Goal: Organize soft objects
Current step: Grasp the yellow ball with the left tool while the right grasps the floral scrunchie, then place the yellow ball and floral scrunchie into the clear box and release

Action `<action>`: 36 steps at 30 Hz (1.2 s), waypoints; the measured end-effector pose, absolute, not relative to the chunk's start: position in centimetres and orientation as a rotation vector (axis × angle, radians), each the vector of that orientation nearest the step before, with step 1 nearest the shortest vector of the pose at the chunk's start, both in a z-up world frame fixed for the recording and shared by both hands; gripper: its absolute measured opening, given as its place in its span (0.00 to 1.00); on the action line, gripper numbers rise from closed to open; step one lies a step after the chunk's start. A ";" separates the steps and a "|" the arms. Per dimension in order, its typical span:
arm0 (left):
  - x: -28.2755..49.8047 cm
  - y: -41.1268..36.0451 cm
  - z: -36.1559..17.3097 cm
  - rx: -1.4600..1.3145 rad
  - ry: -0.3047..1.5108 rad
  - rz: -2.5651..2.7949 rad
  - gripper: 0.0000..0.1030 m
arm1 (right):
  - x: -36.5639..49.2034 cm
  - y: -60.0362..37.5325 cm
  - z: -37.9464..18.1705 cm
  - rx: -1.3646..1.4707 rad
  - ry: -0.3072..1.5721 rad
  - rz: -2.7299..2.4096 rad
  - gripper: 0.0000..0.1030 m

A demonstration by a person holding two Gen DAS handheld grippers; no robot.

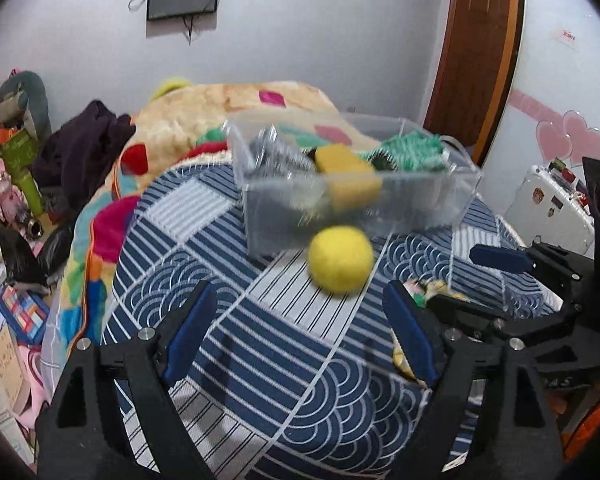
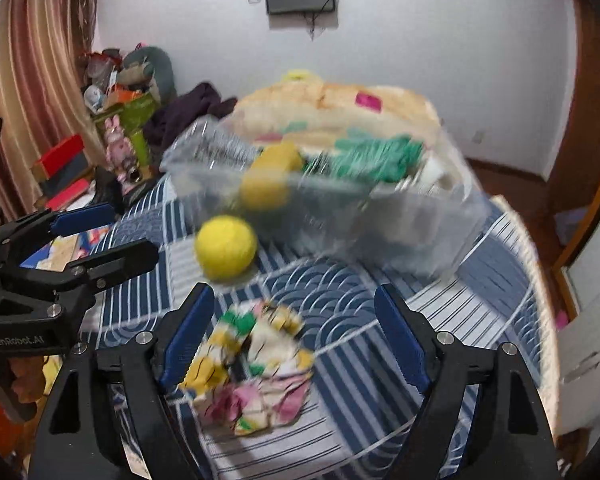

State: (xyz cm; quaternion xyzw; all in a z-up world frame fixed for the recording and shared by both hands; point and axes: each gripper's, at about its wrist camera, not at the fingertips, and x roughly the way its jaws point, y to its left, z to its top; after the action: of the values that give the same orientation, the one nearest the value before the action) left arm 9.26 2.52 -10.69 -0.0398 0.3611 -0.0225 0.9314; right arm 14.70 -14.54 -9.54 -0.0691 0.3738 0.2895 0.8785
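Note:
A yellow felt ball [image 1: 340,259] lies on the blue patterned bed cover [image 1: 260,320], just in front of a clear plastic box [image 1: 352,208]. The box holds a yellow sponge [image 1: 348,176] and a green knitted piece [image 1: 412,152]. My left gripper [image 1: 300,320] is open and empty, short of the ball. In the right wrist view the ball [image 2: 225,247] and box [image 2: 380,216] lie ahead. My right gripper [image 2: 294,320] is open above a crumpled floral cloth [image 2: 256,364], which lies between its fingers. The other gripper [image 1: 500,259] shows at the right of the left view.
A colourful plush blanket [image 1: 228,108] and dark clothes [image 1: 88,148] lie behind the box. Clutter of boxes and toys [image 1: 8,184] fills the floor at the left. A white suitcase [image 1: 552,208] and a wooden door [image 1: 480,52] stand at the right.

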 end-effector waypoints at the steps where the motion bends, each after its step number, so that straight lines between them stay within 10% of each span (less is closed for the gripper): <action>1: 9.4 2.6 -10.9 -0.082 0.749 -0.044 0.83 | 14.7 -14.4 -9.9 -0.137 0.798 0.620 0.78; 5: 9.8 2.8 -11.6 -0.088 0.767 -0.048 0.83 | 14.9 -13.7 -11.2 -0.152 0.843 0.650 0.75; 16: 11.6 0.7 -11.9 -0.061 0.768 -0.093 0.76 | 14.6 -13.4 -11.8 -0.191 0.826 0.626 0.19; 26: 15.0 -0.6 -12.8 -0.064 0.818 -0.110 0.42 | 15.1 -16.1 -10.7 -0.125 0.776 0.541 0.13; 36: 13.5 -0.4 -10.9 -0.079 0.757 -0.124 0.41 | 15.1 -17.1 -8.2 -0.063 0.706 0.525 0.13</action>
State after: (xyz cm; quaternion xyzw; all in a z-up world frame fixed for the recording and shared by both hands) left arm 13.49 -0.39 -10.86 -0.0386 0.3691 -0.0607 0.9266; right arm 15.06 -17.14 -8.16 -0.0305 0.3414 0.2543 0.9043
